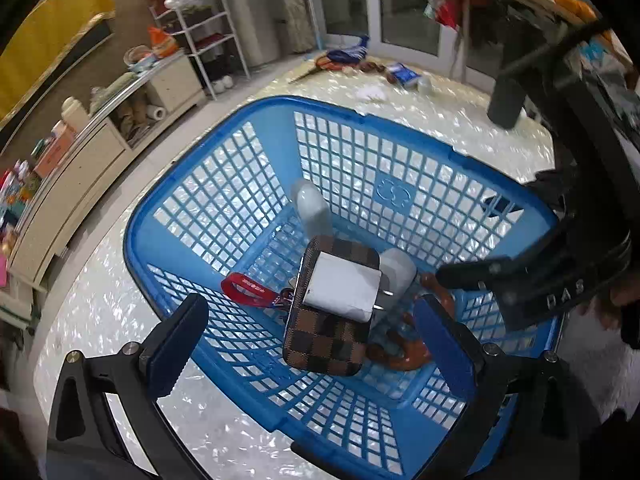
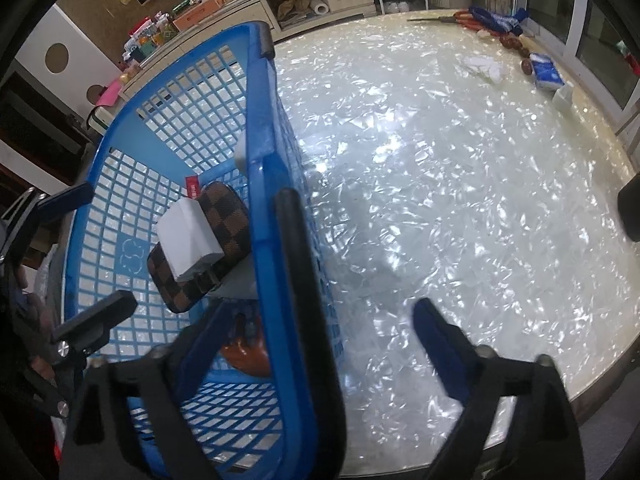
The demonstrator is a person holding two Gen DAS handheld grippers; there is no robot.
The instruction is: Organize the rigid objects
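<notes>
Grippers agape; checkered case (image 1: 326, 310) lengthwise along basket (image 1: 224, 184).

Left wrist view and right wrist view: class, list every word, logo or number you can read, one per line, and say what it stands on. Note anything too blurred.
"DAS" in raised letters, cut off at the edge: on the black body of the right tongs.
White print on the red strap: too small to read.
Moulded emblem on the blue basket wall: a logo, no letters legible.
Red tag: blurred.
</notes>
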